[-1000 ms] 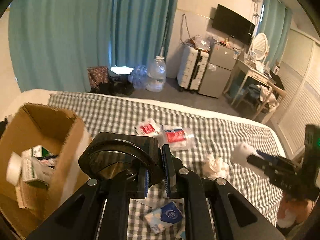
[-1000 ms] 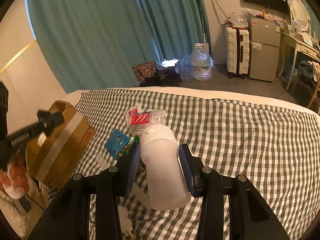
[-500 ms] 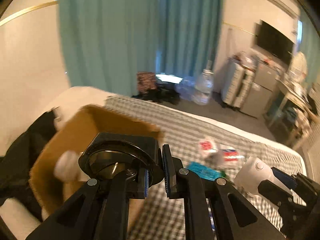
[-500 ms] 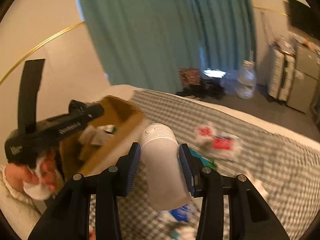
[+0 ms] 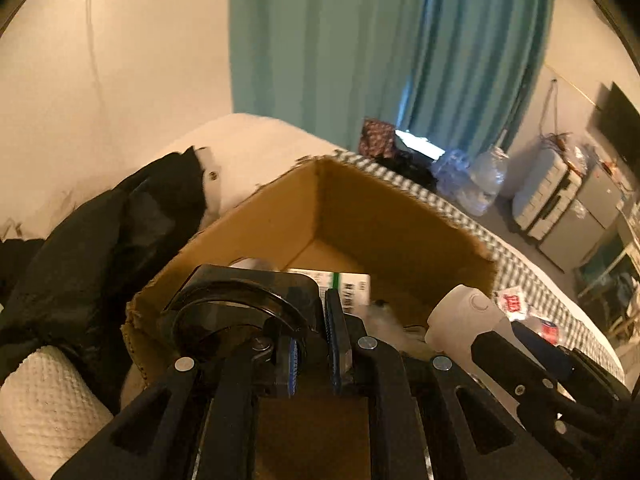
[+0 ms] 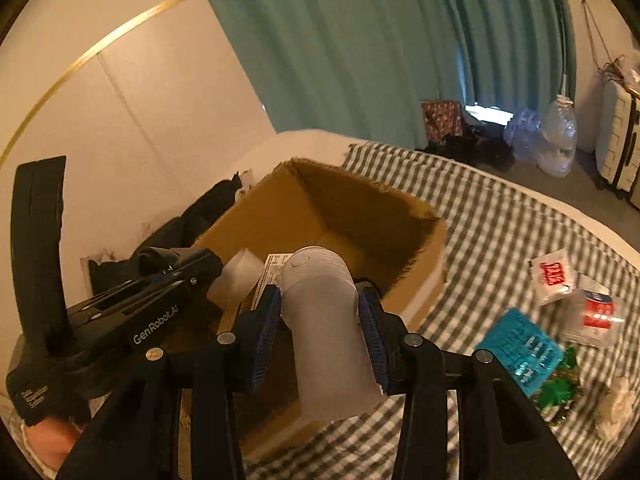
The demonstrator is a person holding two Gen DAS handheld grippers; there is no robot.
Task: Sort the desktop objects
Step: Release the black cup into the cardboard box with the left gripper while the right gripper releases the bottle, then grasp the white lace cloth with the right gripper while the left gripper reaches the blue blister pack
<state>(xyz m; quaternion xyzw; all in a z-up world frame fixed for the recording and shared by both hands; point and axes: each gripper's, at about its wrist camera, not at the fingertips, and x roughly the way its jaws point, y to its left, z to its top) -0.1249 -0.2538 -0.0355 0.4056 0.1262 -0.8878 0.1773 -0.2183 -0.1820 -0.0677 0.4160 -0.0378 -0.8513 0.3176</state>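
Note:
An open cardboard box [image 5: 400,224] stands on the checked bed sheet [image 6: 500,216], seen from above in both views. My left gripper [image 5: 312,344] hangs over its near side, shut on the rim of a black round case [image 5: 224,312]. My right gripper [image 6: 320,296] is shut on a white plastic bottle [image 6: 324,344], cap end forward, over the box's [image 6: 360,208] near right edge. The same bottle [image 5: 464,320] shows at the right of the left wrist view. Inside the box lie a white roll [image 6: 236,276] and a printed carton [image 5: 348,284].
A teal card pack [image 6: 520,348], red-and-white packets [image 6: 554,276], green scraps [image 6: 560,388] and a crumpled tissue [image 6: 616,408] lie on the sheet right of the box. A black jacket [image 5: 100,248] and a white paper roll [image 5: 44,400] lie to its left.
Both grippers have swung left, from over the littered sheet to over the open box, each with its load still held. Both wrists have rolled a little.

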